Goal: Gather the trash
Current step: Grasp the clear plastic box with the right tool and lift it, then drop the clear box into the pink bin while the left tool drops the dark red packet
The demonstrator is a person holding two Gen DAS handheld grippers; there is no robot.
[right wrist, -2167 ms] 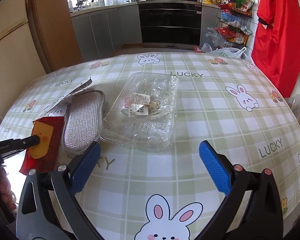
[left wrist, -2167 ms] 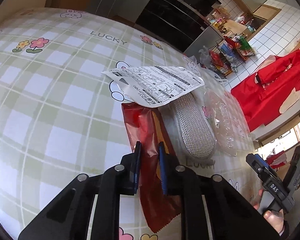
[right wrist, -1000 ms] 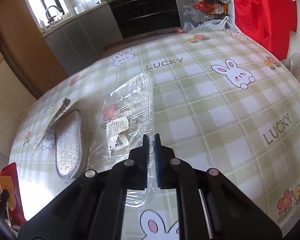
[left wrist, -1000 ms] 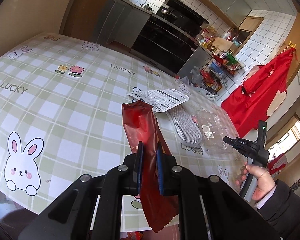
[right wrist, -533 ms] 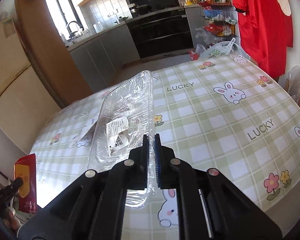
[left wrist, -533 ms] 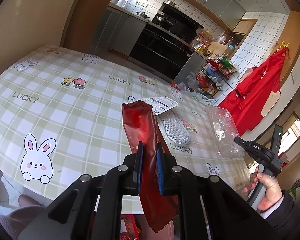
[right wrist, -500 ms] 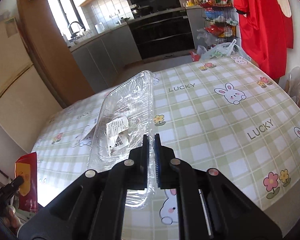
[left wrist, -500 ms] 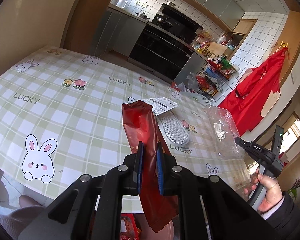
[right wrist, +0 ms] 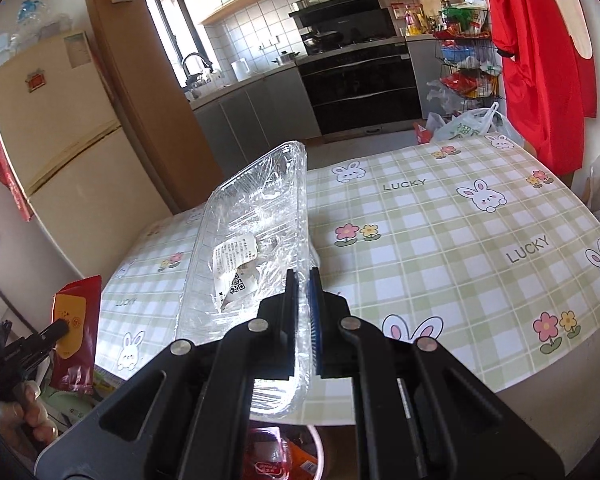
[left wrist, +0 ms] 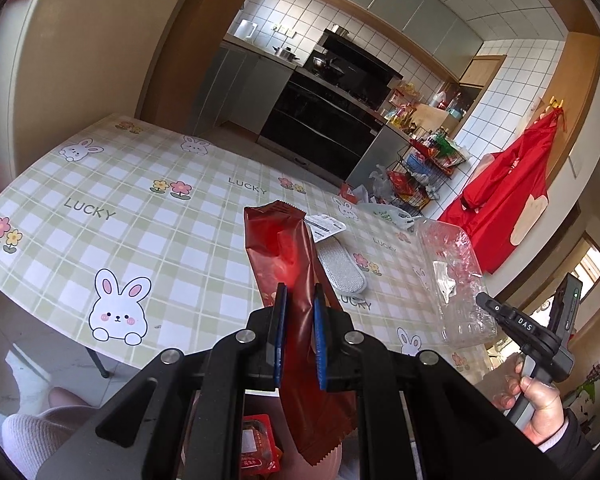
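My left gripper (left wrist: 298,312) is shut on a dark red snack wrapper (left wrist: 280,248) and holds it upright off the near edge of the table (left wrist: 140,208). The wrapper also shows in the right wrist view (right wrist: 76,336). My right gripper (right wrist: 303,300) is shut on the rim of a clear plastic tray (right wrist: 252,248) with a white label inside, lifted above the table; the tray also shows in the left wrist view (left wrist: 456,276). Below both grippers a bin with red packets (left wrist: 256,448) (right wrist: 272,460) is partly hidden.
A silver insole-shaped pad (left wrist: 342,268) and a printed paper sheet (left wrist: 326,226) lie on the checked tablecloth. A fridge (right wrist: 60,168) stands at the left, kitchen counters and oven (right wrist: 360,84) behind, a red apron (right wrist: 540,64) and a wire rack (left wrist: 424,172) at the right.
Both grippers have lifted and drawn back toward the table's near edge with their loads. The wrapper and the tray now hang past the edge over the bin.
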